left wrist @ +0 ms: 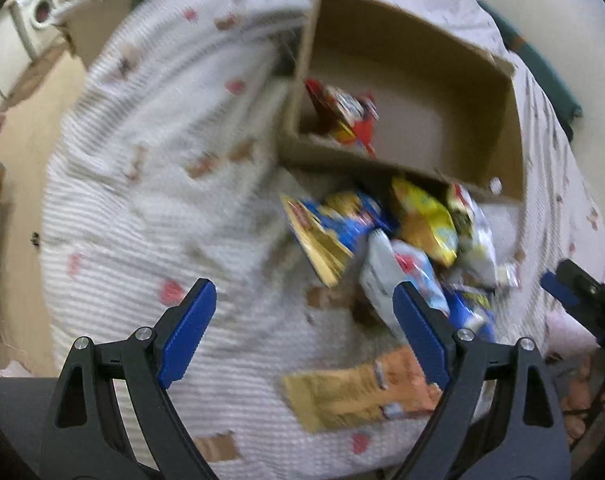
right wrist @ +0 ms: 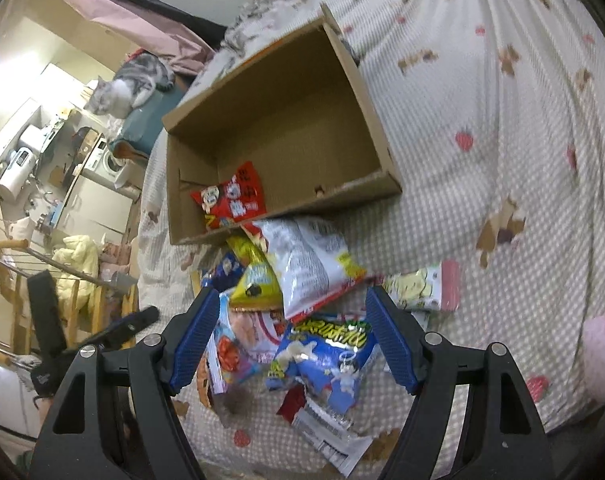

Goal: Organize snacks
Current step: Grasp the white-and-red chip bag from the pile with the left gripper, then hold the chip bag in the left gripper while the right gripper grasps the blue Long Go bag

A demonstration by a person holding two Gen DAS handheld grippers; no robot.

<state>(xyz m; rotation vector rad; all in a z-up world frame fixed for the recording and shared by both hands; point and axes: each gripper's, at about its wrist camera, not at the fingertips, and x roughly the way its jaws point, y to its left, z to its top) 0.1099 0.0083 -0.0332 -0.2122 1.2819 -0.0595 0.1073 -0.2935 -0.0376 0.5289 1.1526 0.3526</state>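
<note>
Left wrist view: the left claw (left wrist: 304,334) is held spread and empty above a white patterned bedspread (left wrist: 150,184), beside a heap of colourful snack packets (left wrist: 406,240) lying against an open brown cardboard box (left wrist: 402,60). Right wrist view: the right claw (right wrist: 290,338) is spread, pinching nothing, over the heap; one red snack packet (right wrist: 232,198) is seen inside the box.

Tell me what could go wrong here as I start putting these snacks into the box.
1. The snack pile is overlapped, so the open right gripper might pinch two bags together.
2. The cardboard box sits tilted on soft bedding and may shift when bags drop in.
3. The red bag already inside leans near the low front wall and could slide out.
</note>
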